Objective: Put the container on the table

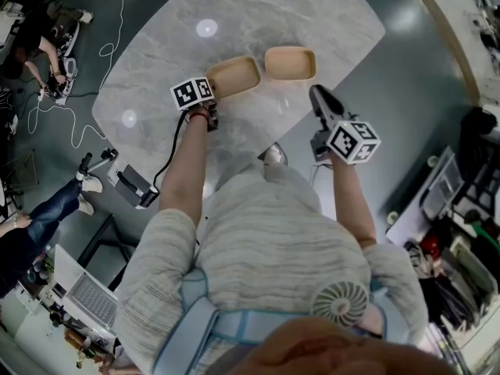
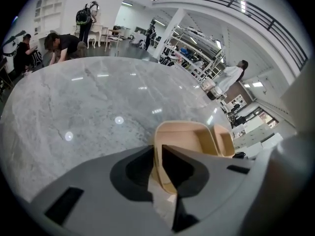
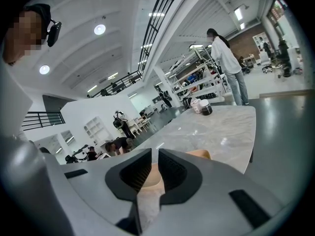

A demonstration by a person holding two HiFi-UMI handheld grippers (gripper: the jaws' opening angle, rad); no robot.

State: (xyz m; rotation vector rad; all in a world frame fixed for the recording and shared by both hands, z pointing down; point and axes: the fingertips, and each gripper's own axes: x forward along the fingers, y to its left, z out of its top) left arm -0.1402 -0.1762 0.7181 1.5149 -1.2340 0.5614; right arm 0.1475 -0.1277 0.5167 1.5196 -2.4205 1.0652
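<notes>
The left gripper is pinched on the near rim of the container, which appears to rest on the table just beside a second container. Confirm the base sits flat, then spread the jaws and withdraw straight back without dragging the rim. The right gripper, jaws pressed together on nothing, should be held clear.

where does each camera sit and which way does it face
Head view: on the person's head, steeply down at the table, left container, right container; torso, forearms show.
Left gripper view: on the left hand-held gripper, along jaws shut on the left container's rim.
Right gripper view: on the right hand-held gripper, along shut jaws toward the table.
Shared: all three show the table.
</notes>
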